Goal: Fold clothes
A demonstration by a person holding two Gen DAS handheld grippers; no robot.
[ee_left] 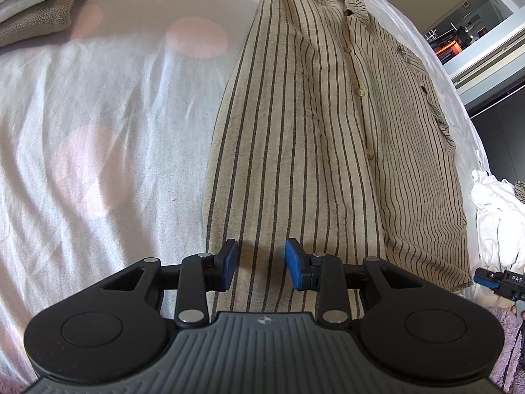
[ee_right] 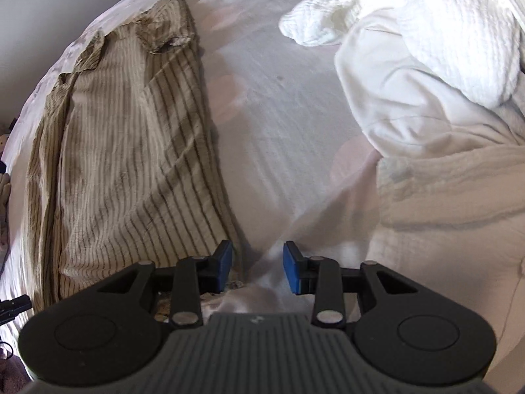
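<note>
A beige shirt with dark stripes [ee_left: 311, 115] lies on the bed, folded lengthwise into a long strip with its button placket up. My left gripper [ee_left: 261, 264] is open and empty, just above the shirt's near hem. The shirt also shows in the right wrist view [ee_right: 124, 151] at the left. My right gripper [ee_right: 258, 267] is open and empty, over the sheet just right of the shirt's edge. It also shows in the left wrist view [ee_left: 485, 277] at the far right.
The bed sheet [ee_left: 98, 131] is white with pale pink dots. Folded grey and beige cloth [ee_left: 36, 3] sits at the far left corner. A heap of white garments [ee_right: 443, 131] lies to the right of my right gripper. The bed edge and room lie beyond the shirt [ee_left: 475, 32].
</note>
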